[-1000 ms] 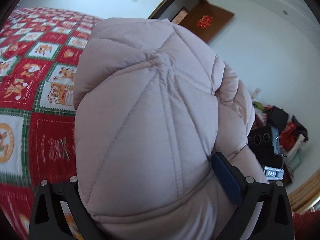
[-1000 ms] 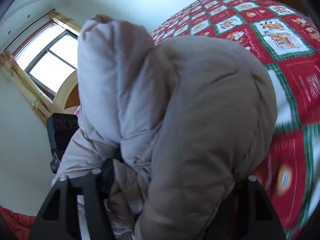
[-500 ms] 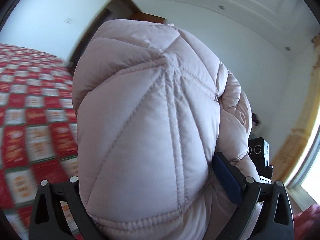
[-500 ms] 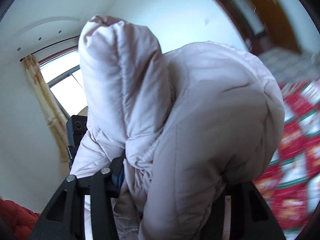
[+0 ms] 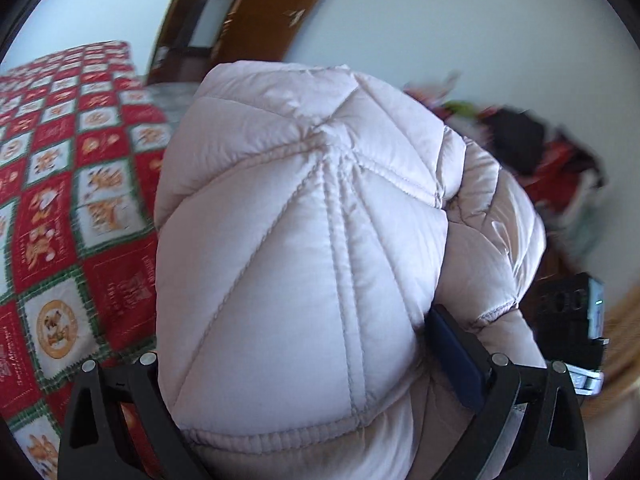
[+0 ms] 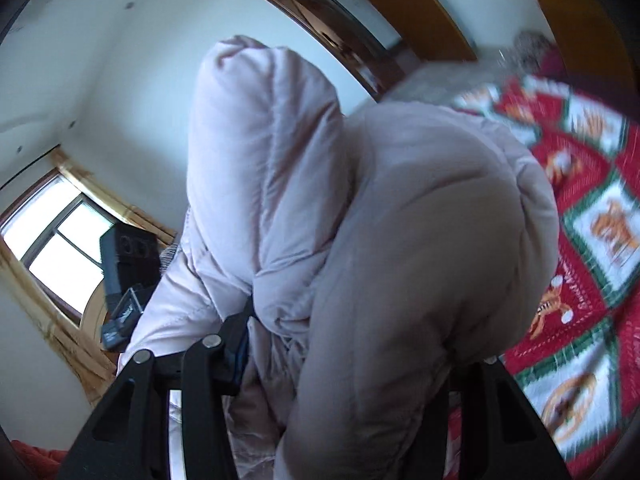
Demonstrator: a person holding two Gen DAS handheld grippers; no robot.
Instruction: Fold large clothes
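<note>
Swinging back from half a second ago, both cameras now look down toward the bed again: the red patchwork quilt (image 5: 60,208) fills the left of the left wrist view where wall and ceiling dominated, and the doorway (image 6: 360,44) has replaced the ceiling behind the right wrist's bundle. Neither grip has changed. The left gripper (image 5: 304,384) is clenched on a thick bulge of the pale pink puffer jacket (image 5: 304,240), its blue-padded right finger (image 5: 456,360) pressed into a quilted seam so the padding balloons out forward between the jaws. The right gripper (image 6: 344,364) likewise grasps the same jacket (image 6: 400,248), with a tall roll of fabric standing up on the left and a rounded mass on the right; its right finger is hidden under the cloth, so how deep that bite goes is unclear. Holding two spaced points keeps the bulky garment lifted off the quilt (image 6: 592,240), probably so it can be spread flat for folding. Beyond the jacket lie a window (image 6: 60,236) at far left and a blurred clothes pile (image 5: 552,172) at far right.
</note>
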